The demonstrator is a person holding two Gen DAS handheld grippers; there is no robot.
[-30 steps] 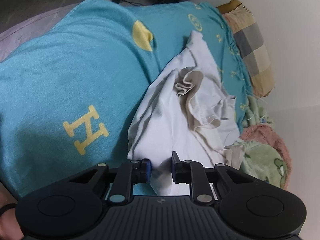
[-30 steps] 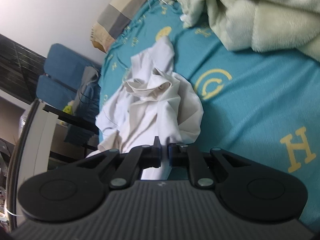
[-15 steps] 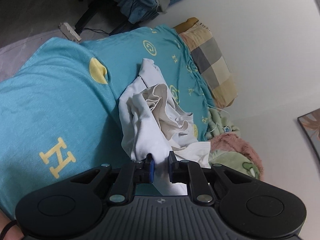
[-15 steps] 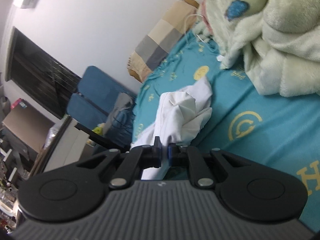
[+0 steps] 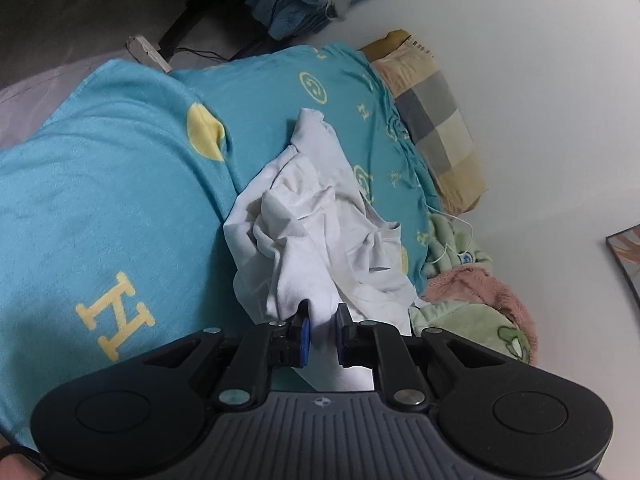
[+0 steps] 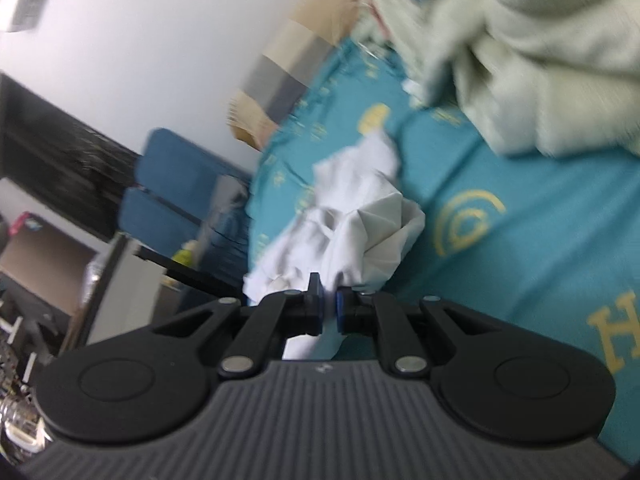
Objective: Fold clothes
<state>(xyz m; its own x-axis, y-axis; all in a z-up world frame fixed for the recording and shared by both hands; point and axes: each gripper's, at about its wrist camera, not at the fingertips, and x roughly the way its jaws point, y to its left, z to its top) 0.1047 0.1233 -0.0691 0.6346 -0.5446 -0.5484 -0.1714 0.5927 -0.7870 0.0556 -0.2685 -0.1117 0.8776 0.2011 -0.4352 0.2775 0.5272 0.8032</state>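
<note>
A crumpled white garment [image 5: 320, 232] lies bunched on a teal bedspread [image 5: 100, 208] with yellow letters and circles. My left gripper [image 5: 320, 322] is shut on a fold of the white garment at its near end, cloth pinched between the blue pads. In the right wrist view the same garment [image 6: 360, 220] hangs in a wrinkled heap from my right gripper [image 6: 329, 304], which is shut on another part of it. The right wrist view is blurred by motion.
A checked pillow [image 5: 436, 120] lies by the white wall. A green and pink plush blanket [image 5: 472, 300] is heaped beside the garment, also in the right wrist view [image 6: 520, 60]. A blue chair [image 6: 176, 176] and dark furniture stand past the bed's edge.
Both grippers have lifted with the garment held; the cloth is gathered into a tighter, more raised bunch. Both views tilted up toward the wall, and the right one is now blurred.
</note>
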